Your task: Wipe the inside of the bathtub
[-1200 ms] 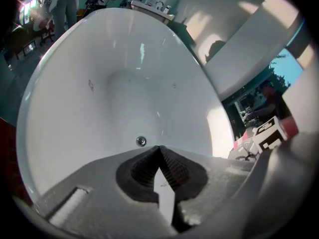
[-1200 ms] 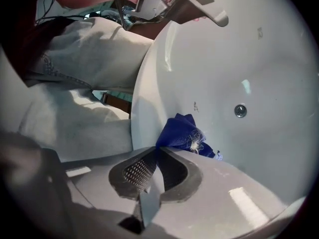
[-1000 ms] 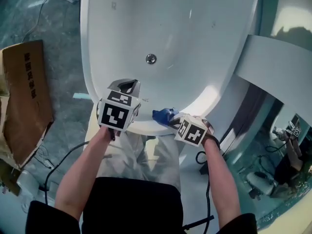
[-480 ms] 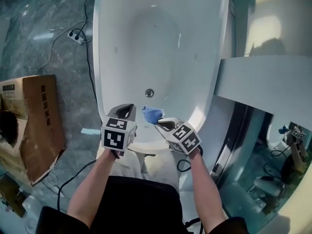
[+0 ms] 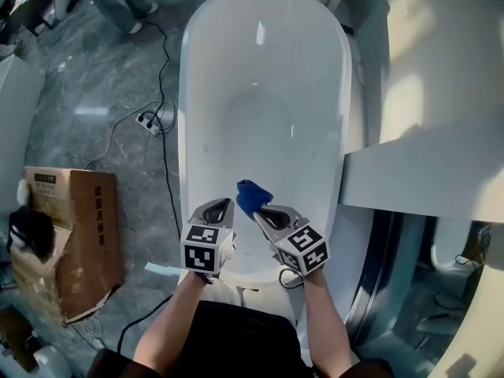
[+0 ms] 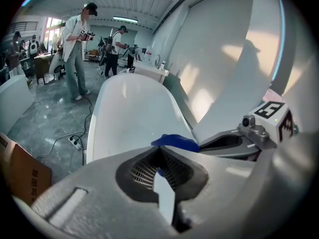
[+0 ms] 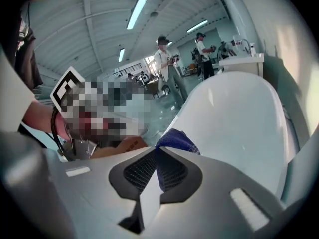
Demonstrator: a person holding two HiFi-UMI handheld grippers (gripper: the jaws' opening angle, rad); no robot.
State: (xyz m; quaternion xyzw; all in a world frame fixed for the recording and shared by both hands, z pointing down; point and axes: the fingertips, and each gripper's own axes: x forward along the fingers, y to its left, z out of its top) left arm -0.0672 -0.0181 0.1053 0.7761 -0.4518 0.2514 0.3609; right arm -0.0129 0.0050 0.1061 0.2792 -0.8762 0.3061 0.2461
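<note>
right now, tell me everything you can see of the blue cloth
The blue cloth is a small, soft, crumpled wad of deep blue fabric. It is pinched in the shut jaws of the right gripper, bunching out past their tips. It hangs above the near end of the white bathtub; whether it touches the tub cannot be told.

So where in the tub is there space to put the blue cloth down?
The bathtub is bare inside, from the blue cloth up to the far rim, between both side walls. It is crowded only at the near end, where the left tongs and the right tongs, shut on the cloth, sit close together.
</note>
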